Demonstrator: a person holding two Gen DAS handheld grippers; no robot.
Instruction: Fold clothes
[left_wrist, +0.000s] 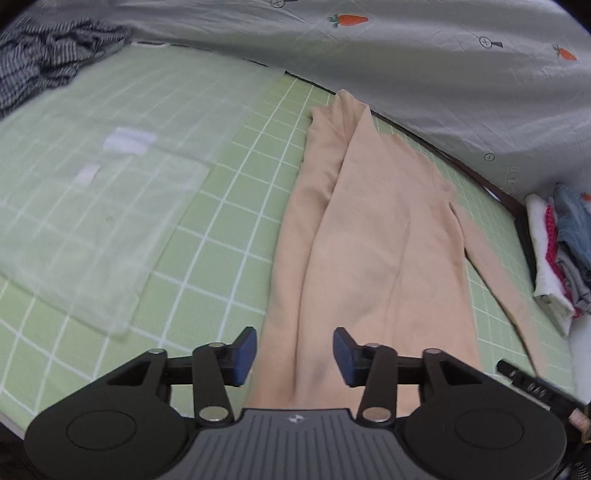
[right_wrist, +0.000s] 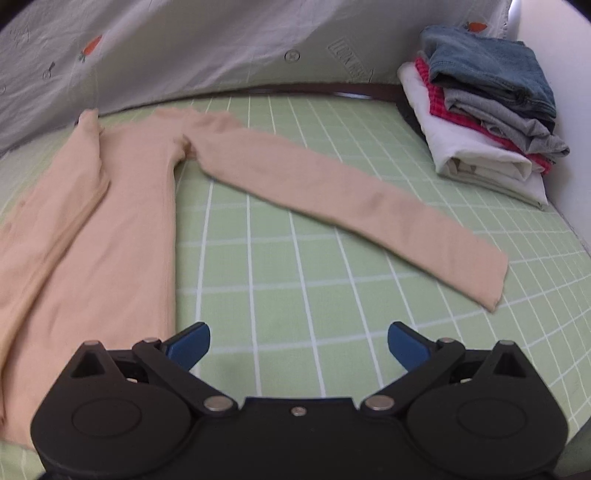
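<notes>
Peach long-sleeved top (right_wrist: 122, 192) lies flat on a green checked sheet (right_wrist: 295, 280).
One sleeve (right_wrist: 354, 218) stretches out sideways toward a stack of folded clothes (right_wrist: 487, 107) by the white wall; a grey carrot-print quilt (left_wrist: 406, 55) borders the far edge, with a dark striped garment (left_wrist: 48, 55) bunched nearby. The left gripper (left_wrist: 294, 350) hangs parted over the top's hem, the right gripper (right_wrist: 298, 341) spread wide above bare sheet; neither holds anything.

A: How many garments lie spread out?
B: 1 peach long-sleeved top (right_wrist: 122, 206), 1 sheer pale piece (left_wrist: 92, 221), and 1 crumpled striped one (left_wrist: 44, 62)
A: And folded?
B: 1 stack (right_wrist: 487, 110), about 4 or 5 pieces
A: Grippers?
B: 2, the left gripper (left_wrist: 294, 356) and the right gripper (right_wrist: 298, 345)
</notes>
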